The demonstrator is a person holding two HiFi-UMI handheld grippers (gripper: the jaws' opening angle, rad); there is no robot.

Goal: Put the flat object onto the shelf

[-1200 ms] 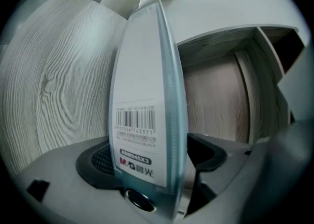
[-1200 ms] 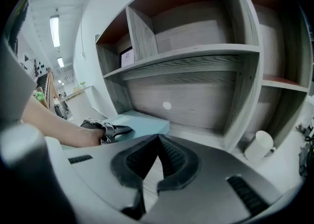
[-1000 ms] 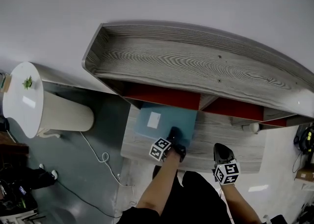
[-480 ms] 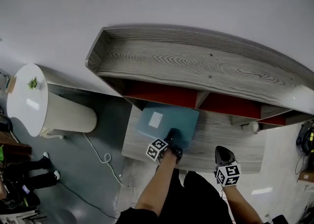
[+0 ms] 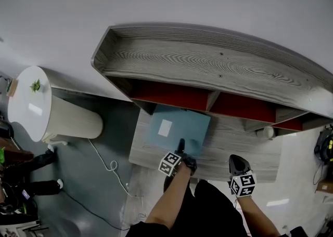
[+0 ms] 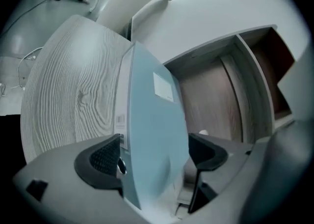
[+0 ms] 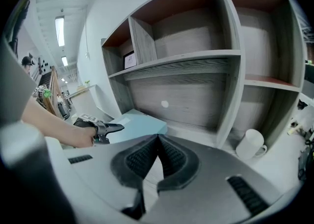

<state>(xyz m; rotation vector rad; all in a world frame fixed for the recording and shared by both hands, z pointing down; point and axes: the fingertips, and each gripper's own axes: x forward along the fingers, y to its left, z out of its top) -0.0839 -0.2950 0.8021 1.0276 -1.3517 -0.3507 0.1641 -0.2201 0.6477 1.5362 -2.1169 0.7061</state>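
Blue box (image 5: 174, 129) nearer shelf (image 5: 208, 64), woodgrain tabletop (image 5: 237, 147)

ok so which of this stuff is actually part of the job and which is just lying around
Part of the job:
- blue flat object, gripped by the left gripper
- grey shelf

Just lying about:
- white mug
- round white table
- floor cable
- right gripper, shut on nothing
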